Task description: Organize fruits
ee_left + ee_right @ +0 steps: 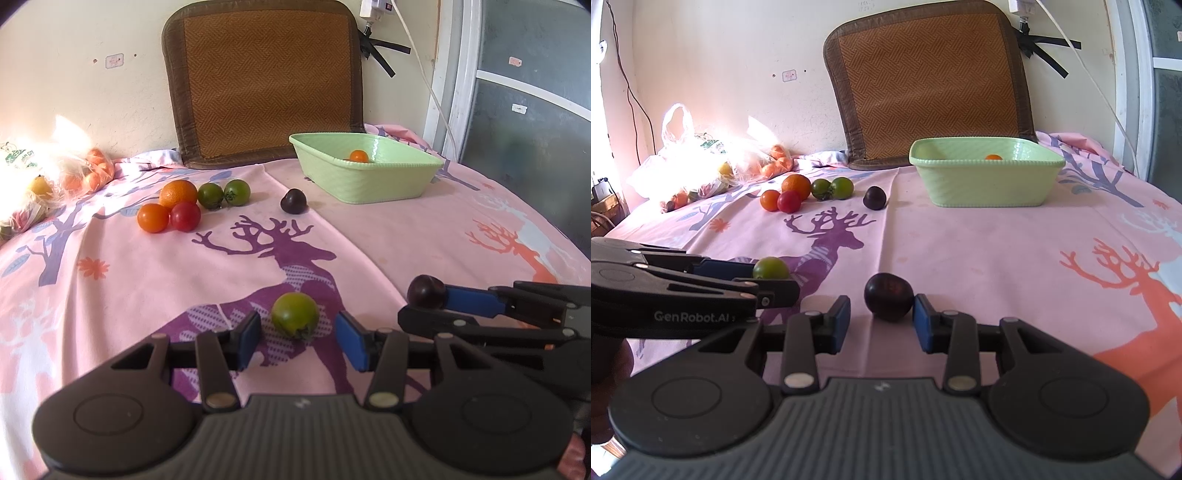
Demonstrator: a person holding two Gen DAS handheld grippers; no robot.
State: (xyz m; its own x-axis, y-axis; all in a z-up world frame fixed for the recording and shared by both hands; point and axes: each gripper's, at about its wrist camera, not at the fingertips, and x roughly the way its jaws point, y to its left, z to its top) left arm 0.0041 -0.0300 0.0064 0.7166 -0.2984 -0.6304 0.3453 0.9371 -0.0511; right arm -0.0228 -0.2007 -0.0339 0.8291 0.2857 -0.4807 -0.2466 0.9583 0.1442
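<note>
My left gripper (298, 338) is open, its blue pads either side of a green tomato (294, 314) that rests on the pink cloth. My right gripper (881, 320) is open around a dark purple plum (888, 301) on the cloth; its right pad is close to or touching the fruit. Each gripper shows in the other's view, the right gripper (424, 308) and the left gripper (775, 280). A green basket (364, 182) at the back right holds one orange tomato (359, 156). Further back lie an orange (178, 193), tomatoes and another plum (293, 201).
A woven brown cushion (264, 77) leans on the wall behind the basket. Plastic bags of fruit (701, 173) lie at the back left in bright sunlight. A white cable (424, 74) hangs down the wall at the right beside a door frame.
</note>
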